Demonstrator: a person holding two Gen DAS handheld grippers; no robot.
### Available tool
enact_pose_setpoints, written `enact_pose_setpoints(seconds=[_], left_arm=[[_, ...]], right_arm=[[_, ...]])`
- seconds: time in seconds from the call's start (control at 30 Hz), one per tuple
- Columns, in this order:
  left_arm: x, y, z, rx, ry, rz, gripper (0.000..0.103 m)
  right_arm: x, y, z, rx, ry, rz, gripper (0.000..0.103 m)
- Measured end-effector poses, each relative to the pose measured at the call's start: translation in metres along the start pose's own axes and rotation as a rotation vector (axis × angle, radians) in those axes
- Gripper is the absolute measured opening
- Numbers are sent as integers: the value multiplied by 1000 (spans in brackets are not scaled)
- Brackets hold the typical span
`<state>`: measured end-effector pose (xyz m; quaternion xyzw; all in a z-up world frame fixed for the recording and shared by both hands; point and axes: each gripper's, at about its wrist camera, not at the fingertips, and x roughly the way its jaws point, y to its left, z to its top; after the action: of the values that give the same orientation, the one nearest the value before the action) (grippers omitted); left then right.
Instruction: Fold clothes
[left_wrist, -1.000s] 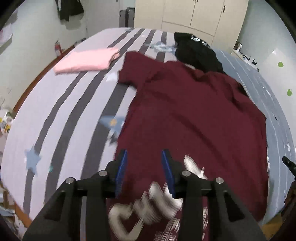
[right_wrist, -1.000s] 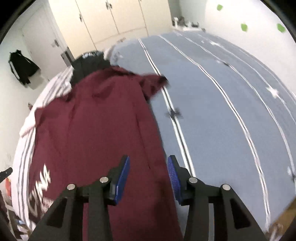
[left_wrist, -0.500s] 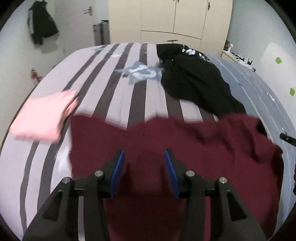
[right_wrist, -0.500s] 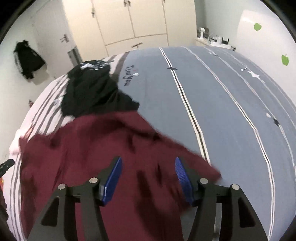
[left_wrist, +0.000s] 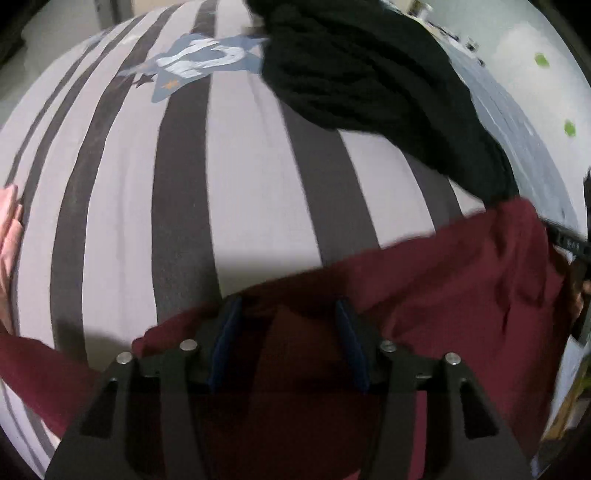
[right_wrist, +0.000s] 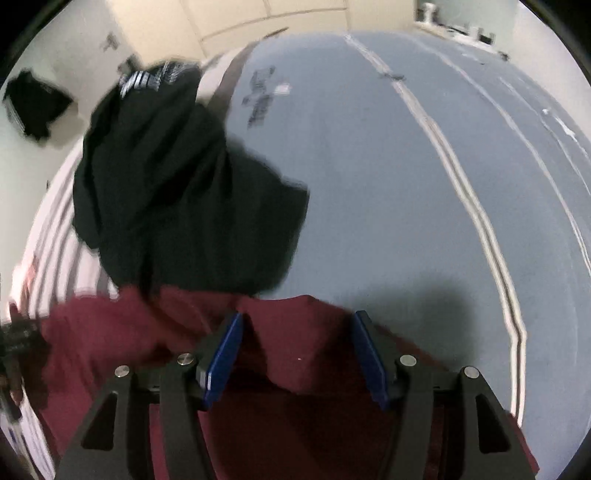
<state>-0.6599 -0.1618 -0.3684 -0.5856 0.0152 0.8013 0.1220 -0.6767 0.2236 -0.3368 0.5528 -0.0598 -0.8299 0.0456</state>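
Left tool (left_wrist: 286, 332): pointed steeply down at the near edge of the maroon shirt (left_wrist: 461, 280); jaws apart and just closing; shirt cloth bunched up between the blue pads, pads not seen pressing on it.
Right tool (right_wrist: 297, 347): also angled down over the shirt (right_wrist: 295, 343); jaws wider apart, just closing a little; a peak of maroon cloth rises between the pads, gap visible on both sides, no grip seen.
Maroon shirt: lies across the near part of the bed (left_wrist: 251, 177), spanning the striped half and the blue-grey half (right_wrist: 388, 184); its far edge is uneven, and blurred in both views.
Other tool in view: the right one shows at the right edge of the left wrist view (left_wrist: 569, 243), touching or just beside the shirt's right end; cannot tell which.
Black garment (right_wrist: 177, 192): crumpled heap just beyond the shirt, its near end meeting the shirt's far edge.
Pink garment (left_wrist: 9, 236): at the far left edge, on the striped sheet.
Cupboards (right_wrist: 236, 18): beyond the bed's far end.
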Motion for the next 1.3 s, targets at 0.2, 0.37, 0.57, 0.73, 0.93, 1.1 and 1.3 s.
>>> enact_pose_setpoints(seconds=[0.2,0.37,0.57,0.73,0.93,1.1,1.3], left_arm=[[-39,-10,-7,-14,-96,-9,10],[-107,-13,43,-47,-347,31,6],[-105,17,64,-117,-355,128,5],[-79,14,46,-115,-263,108,12],[-53,-14,59,-132,-270,-43,43],[-16,-39,100,-126,-240,-74,53],[39,-40,133,-142,-169,-97,50]], right_arm=[[-22,-4,-8,-60,-19,22,11],[-61,-5,24,-72,-136,11,9],[-93,-15,64,-14,-281,-51,6],[-64,-18,54,-23,-169,-51,8],[-52,18,45,-98,-186,63,43],[-15,59,67,-122,-109,77,49],[39,73,91,-82,17,44,49]])
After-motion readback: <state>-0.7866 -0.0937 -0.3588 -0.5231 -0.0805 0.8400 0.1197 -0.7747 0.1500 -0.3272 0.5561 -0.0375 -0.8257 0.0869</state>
